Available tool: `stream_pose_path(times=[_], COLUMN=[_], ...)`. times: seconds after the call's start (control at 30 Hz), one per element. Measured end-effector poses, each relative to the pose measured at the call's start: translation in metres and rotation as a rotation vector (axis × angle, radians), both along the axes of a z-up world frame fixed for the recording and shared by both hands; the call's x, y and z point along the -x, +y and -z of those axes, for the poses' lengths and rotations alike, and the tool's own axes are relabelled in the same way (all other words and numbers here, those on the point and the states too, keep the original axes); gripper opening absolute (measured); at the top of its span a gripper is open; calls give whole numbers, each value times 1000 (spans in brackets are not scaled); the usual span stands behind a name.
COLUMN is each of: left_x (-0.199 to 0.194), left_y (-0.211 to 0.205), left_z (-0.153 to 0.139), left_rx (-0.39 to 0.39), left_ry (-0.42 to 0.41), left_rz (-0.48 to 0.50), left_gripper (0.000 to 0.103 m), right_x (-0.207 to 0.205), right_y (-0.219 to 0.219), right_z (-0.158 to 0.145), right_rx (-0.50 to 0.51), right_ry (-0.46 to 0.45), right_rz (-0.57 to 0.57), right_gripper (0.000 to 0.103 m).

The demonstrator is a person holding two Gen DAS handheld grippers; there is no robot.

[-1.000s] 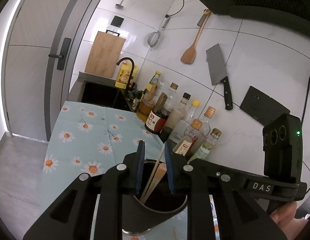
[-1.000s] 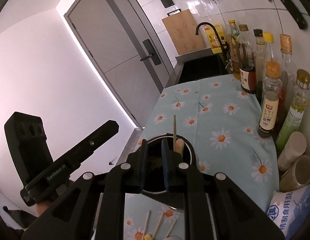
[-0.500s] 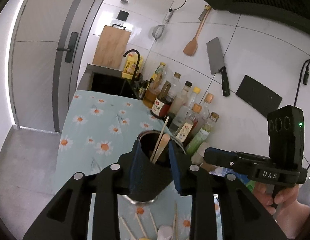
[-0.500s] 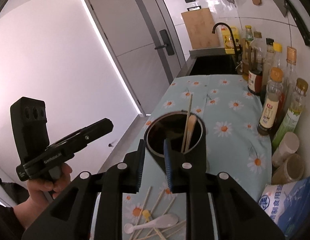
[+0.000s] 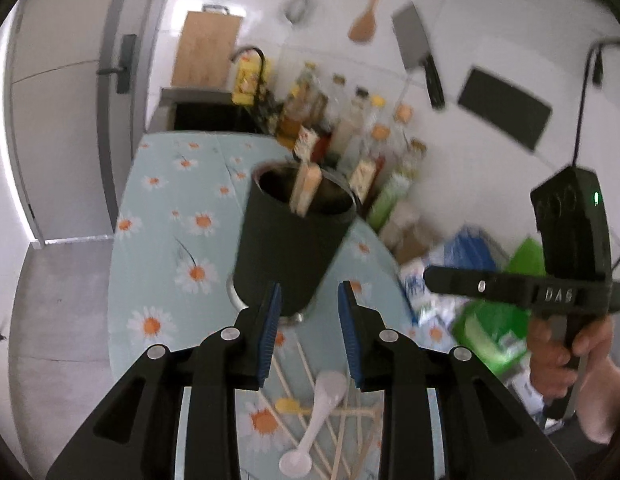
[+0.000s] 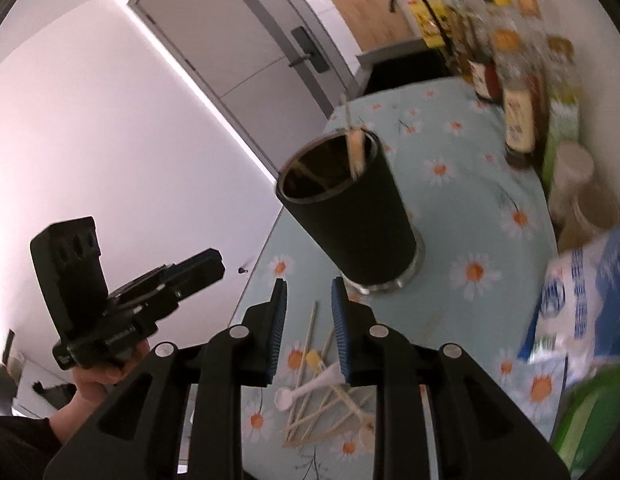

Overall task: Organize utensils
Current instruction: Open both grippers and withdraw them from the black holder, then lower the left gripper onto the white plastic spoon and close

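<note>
A black utensil cup [image 5: 290, 240] stands on the daisy tablecloth [image 5: 166, 208], with a wooden spoon handle [image 5: 308, 190] and a chopstick in it. It also shows in the right wrist view [image 6: 349, 216]. My left gripper [image 5: 310, 336] is open and empty, just in front of the cup's base. My right gripper [image 6: 308, 332] is open and empty, near the cup. Loose chopsticks [image 5: 341, 440], a white spoon [image 5: 317, 420] and a yellow-tipped piece [image 5: 290, 406] lie on the cloth below the grippers; the pile also shows in the right wrist view [image 6: 321, 400].
Sauce bottles [image 5: 349, 136] line the tiled wall behind the cup. Bags, blue-white [image 6: 581, 304] and green [image 5: 493, 328], lie to the right. A sink with black tap [image 5: 250, 60] is at the far end. A cleaver [image 5: 417, 52] and spatula hang on the wall.
Both grippers have pulled back and upward from the cup and opened a little wider. The cup stands free on the cloth, and the loose utensils have come into view below.
</note>
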State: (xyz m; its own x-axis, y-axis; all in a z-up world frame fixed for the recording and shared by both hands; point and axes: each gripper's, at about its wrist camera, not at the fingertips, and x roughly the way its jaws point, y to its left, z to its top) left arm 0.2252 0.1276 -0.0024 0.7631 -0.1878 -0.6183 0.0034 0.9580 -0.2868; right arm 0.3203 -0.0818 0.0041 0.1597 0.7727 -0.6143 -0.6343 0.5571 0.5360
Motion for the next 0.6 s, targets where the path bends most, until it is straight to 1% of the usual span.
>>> stream_pose_path(times=[0.33, 0.47, 0.6], left_x=[-5, -7, -10], left_y=[-34, -44, -54], left_z=[36, 50, 69], left_rx=[-109, -139, -178], left_ry=[174, 245, 338], left_rz=[154, 206, 269], left_gripper=[28, 28, 28], right_x=[14, 18, 22], right_y=[-35, -44, -49], right_z=[41, 52, 62], right_rx=[-1, 1, 4], right_ry=[141, 177, 209], right_rz=[75, 97, 109], right_gripper=[25, 25, 25])
